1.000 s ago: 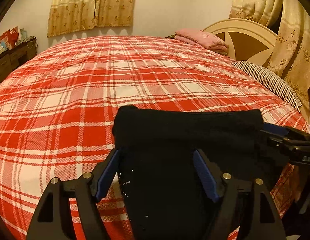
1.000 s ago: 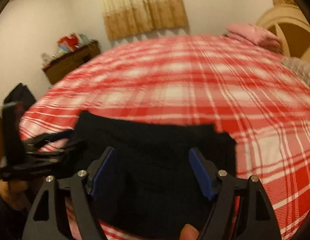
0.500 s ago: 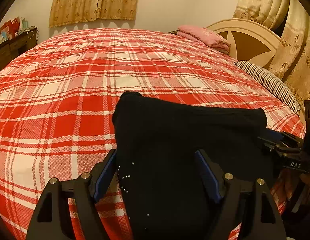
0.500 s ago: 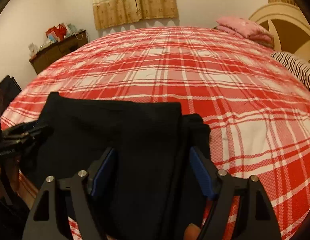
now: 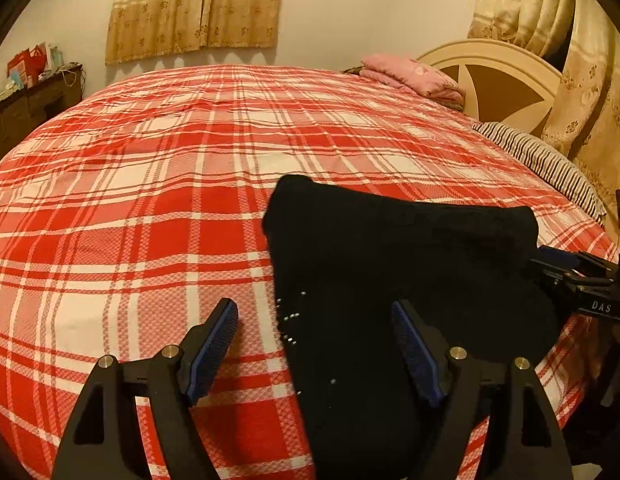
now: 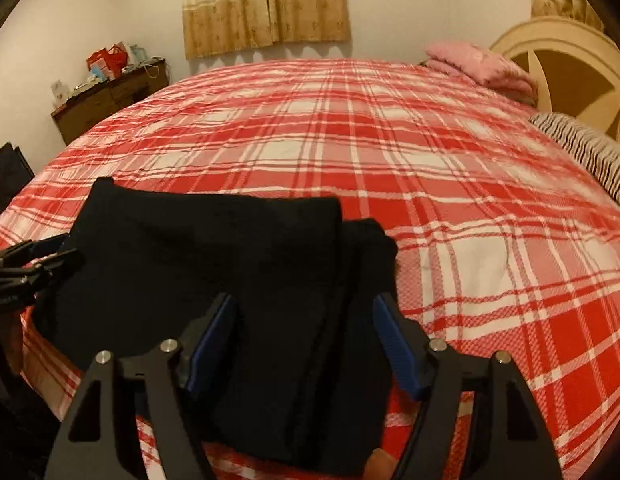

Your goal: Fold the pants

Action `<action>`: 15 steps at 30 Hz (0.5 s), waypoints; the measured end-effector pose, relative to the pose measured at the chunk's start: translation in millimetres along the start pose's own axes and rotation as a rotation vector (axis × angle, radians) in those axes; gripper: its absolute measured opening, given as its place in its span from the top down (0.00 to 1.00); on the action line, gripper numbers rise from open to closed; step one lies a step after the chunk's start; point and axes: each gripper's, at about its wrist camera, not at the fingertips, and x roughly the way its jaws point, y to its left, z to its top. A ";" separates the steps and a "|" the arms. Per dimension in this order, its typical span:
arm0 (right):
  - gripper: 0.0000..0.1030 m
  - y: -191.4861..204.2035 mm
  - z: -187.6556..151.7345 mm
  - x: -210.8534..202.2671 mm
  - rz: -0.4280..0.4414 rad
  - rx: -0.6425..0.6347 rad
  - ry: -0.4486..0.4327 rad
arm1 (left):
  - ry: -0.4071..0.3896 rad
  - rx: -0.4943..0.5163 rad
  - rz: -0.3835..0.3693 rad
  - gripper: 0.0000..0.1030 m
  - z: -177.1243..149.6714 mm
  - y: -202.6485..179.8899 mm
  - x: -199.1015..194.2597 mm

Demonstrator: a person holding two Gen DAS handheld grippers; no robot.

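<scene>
Black pants (image 5: 389,248) lie folded in a flat block near the front edge of a red plaid bedspread (image 5: 150,200). My left gripper (image 5: 313,308) is open over the block's left edge, with one finger above bare bedspread and the other above the cloth. In the right wrist view the pants (image 6: 210,248) show a raised fold along their right side. My right gripper (image 6: 306,300) straddles that fold, its jaws closing with cloth between them and the pads clear of it. Each gripper shows in the other's view: right gripper (image 5: 569,280), left gripper (image 6: 34,264).
A pink folded blanket (image 5: 409,76) and a striped pillow (image 5: 541,160) lie by the cream headboard (image 5: 497,80) at the far right. A wooden dresser (image 6: 106,100) with clutter stands at the far left. Curtains hang on the back wall. A fingertip (image 6: 377,464) shows under the right gripper.
The left gripper has shifted left, so its left finger now stands over bare bedspread. The right gripper has moved over the pants' right side, and its jaws have narrowed a little.
</scene>
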 end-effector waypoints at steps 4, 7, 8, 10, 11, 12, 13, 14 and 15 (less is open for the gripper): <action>0.28 -6.9 0.0 -0.5 0.035 0.035 0.014 | 0.011 -0.051 -0.066 0.22 1.2 9.4 9.9; 0.31 -10.0 -0.4 -1.6 0.058 0.054 0.016 | -0.007 -0.041 -0.074 0.15 2.5 7.1 16.4; 0.31 -10.9 -0.4 -1.0 0.060 0.057 0.018 | -0.005 -0.036 -0.071 0.11 3.8 4.8 18.5; 0.31 -13.6 -0.7 1.6 0.064 0.067 0.025 | 0.001 -0.028 -0.069 0.08 7.1 0.7 21.9; 0.31 -15.2 -0.6 2.0 0.061 0.072 0.024 | 0.006 -0.022 -0.068 0.07 8.8 -0.4 23.5; 0.32 -18.1 -0.5 1.0 0.065 0.086 0.025 | 0.008 -0.016 -0.069 0.06 9.4 -0.5 23.7; 0.33 -20.6 -0.4 -1.6 0.071 0.099 0.024 | 0.010 -0.011 -0.074 0.06 9.4 -0.1 24.0; 0.33 -22.6 -0.4 -4.2 0.069 0.106 0.020 | 0.010 -0.008 -0.080 0.06 8.9 1.3 23.4; 0.33 -25.1 -0.9 -7.0 0.054 0.108 0.016 | 0.010 -0.006 -0.087 0.06 8.3 2.0 23.6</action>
